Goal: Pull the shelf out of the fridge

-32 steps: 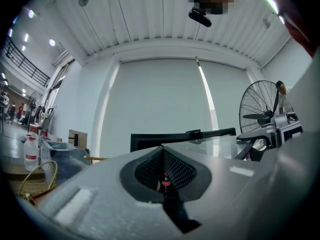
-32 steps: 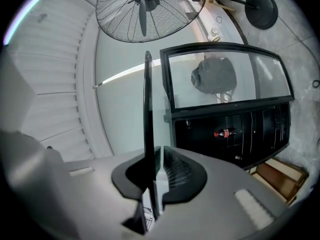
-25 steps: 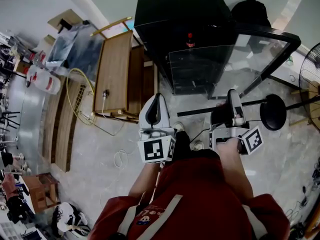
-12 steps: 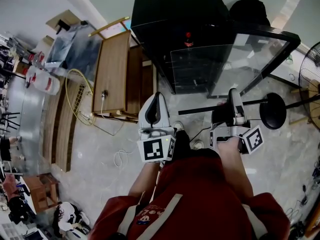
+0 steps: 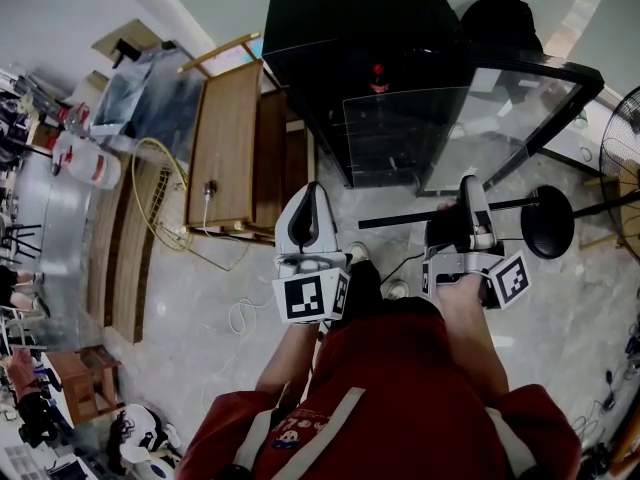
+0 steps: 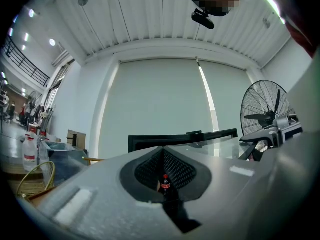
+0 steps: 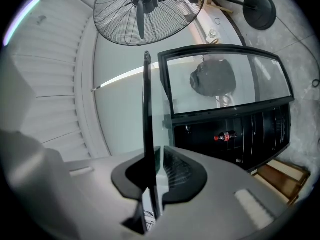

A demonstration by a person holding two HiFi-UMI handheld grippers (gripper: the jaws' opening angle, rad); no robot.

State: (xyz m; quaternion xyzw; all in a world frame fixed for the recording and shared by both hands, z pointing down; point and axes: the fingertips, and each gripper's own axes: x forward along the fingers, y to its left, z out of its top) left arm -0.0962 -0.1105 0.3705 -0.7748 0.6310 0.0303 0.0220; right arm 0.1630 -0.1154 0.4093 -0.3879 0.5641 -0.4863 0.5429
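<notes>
Shelf (image 5: 400, 221) clamped by its dark front edge in right tongs (image 5: 468, 190), centre frame, below fridge (image 5: 350, 28); left tongs (image 5: 311, 196) pressed together, empty. Risk: off-centre single hold letting glass tilt, slip, shatter.

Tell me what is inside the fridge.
One dark bottle with a red label stands inside the fridge; the rest of its interior is too dark to make out.

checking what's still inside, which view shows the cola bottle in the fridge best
Right gripper view: the cola bottle shows whole, sideways in the picture, with nothing over it. Left gripper view shows it tiny and dim; head view sees it from above, mostly its red cap.
</notes>
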